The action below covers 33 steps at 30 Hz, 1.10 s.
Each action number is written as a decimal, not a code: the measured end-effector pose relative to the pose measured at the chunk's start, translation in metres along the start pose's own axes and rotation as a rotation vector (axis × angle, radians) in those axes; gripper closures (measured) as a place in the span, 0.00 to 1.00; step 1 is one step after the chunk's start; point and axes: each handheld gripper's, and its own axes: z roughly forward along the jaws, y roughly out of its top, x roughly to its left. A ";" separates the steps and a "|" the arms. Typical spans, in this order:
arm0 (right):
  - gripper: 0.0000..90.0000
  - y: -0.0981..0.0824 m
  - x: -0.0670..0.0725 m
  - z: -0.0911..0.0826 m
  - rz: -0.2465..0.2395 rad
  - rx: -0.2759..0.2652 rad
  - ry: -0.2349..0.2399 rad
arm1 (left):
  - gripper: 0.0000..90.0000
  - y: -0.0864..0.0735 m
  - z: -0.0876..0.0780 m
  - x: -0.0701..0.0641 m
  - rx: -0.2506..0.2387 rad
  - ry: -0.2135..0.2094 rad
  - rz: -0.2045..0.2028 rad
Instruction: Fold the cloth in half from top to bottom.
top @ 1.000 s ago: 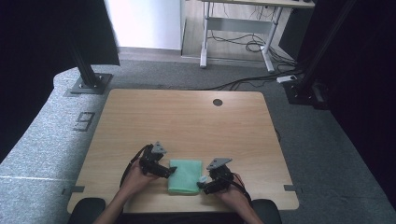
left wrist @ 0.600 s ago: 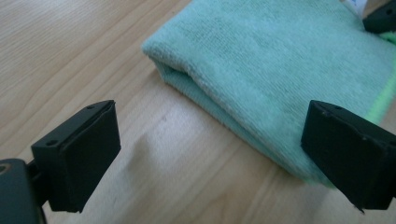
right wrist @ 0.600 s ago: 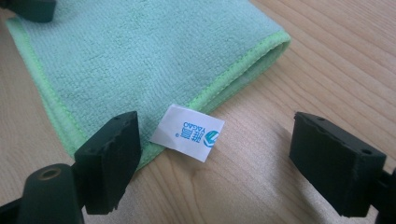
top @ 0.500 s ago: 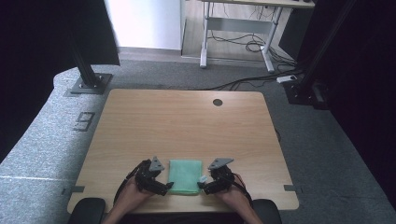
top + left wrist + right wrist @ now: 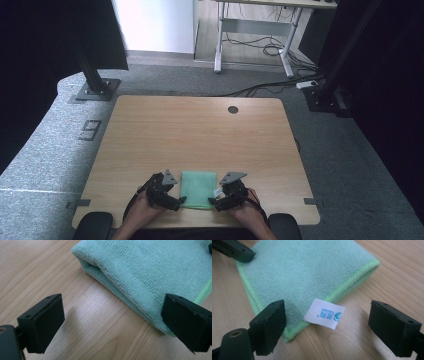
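Note:
A folded mint-green cloth (image 5: 198, 189) lies flat near the front edge of the wooden table (image 5: 200, 135). My left gripper (image 5: 180, 201) sits at its near left corner, and my right gripper (image 5: 212, 201) at its near right corner. In the left gripper view the jaws stand wide open (image 5: 112, 325) over bare wood, with the cloth's folded edge (image 5: 130, 290) running toward the right jaw. In the right gripper view the open jaws (image 5: 332, 325) straddle the cloth's hemmed corner (image 5: 299, 272) and its white label (image 5: 324, 313). Neither gripper presses on the cloth.
A round cable hole (image 5: 233, 109) lies near the table's far edge. Black armrests (image 5: 95, 222) flank the person's forearms at the front edge. Black posts on base plates (image 5: 95, 90) stand on the grey floor beyond the table, and cables trail at the far right.
The left gripper has slid back toward the table's front edge along the cloth's left side, ending at the near left corner. The right gripper and the cloth have stayed put.

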 end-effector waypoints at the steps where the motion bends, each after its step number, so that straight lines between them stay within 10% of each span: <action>1: 0.16 -0.001 0.000 0.000 0.004 0.001 0.000 | 0.05 0.000 0.000 0.000 -0.001 -0.001 0.000; 33: 0.16 0.011 -0.034 0.017 0.032 -0.063 -0.060 | 0.00 0.013 0.027 0.040 -0.071 0.001 -0.082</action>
